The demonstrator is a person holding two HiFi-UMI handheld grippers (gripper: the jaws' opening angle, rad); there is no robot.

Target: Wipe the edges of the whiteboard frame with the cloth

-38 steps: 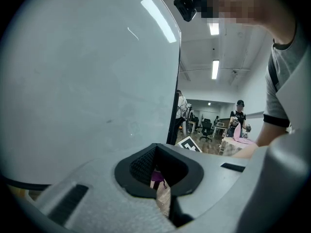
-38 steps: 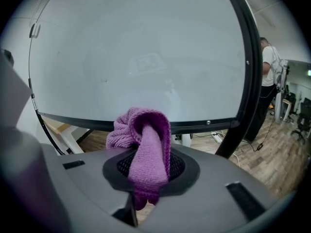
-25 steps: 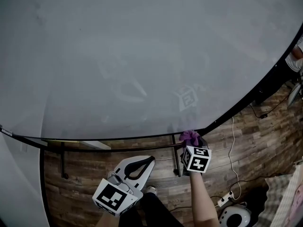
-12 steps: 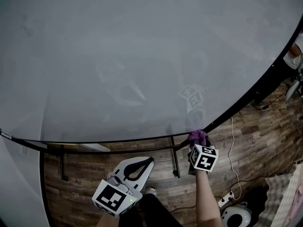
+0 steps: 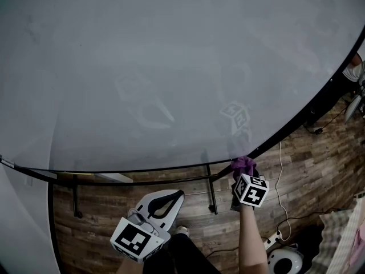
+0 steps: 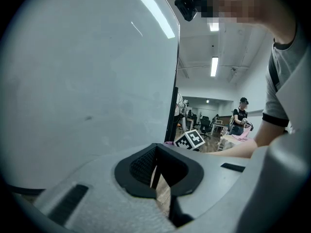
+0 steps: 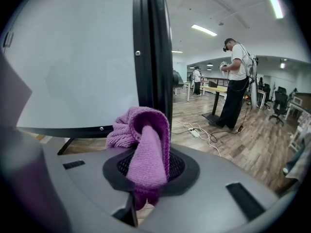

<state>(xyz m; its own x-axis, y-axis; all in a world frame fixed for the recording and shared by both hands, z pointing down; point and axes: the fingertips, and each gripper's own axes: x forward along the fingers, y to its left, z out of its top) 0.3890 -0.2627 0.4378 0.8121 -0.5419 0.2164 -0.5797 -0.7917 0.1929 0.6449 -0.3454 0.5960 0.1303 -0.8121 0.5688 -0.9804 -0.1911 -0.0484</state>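
The cloth (image 7: 146, 149) is purple, ribbed knit; the whiteboard (image 5: 171, 67) pale grey, its frame (image 7: 150, 42) black; the floor (image 5: 302, 164), at five o'clock, brown wood planks; the left gripper (image 5: 174, 198) pale grey, black-padded, its cube black-and-white squares.

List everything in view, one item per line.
whiteboard: one, pale grey, fills most of the head view
whiteboard frame: one, black, around the board's edge
stand bars: several, black, under the board
floor: one, brown wood planks, below the board
cables: a few, white and black, on the floor at the right
round appliance: one, white, on the floor at the bottom right
people in the background: at least two, far across the room
cloth: one, purple, at the frame's lower corner
left hand-held gripper: one, grey and black, low, off the board, jaws together, empty
right hand-held gripper: one, grey and black, clamped on the cloth
forearm: one, behind the right hand-held gripper
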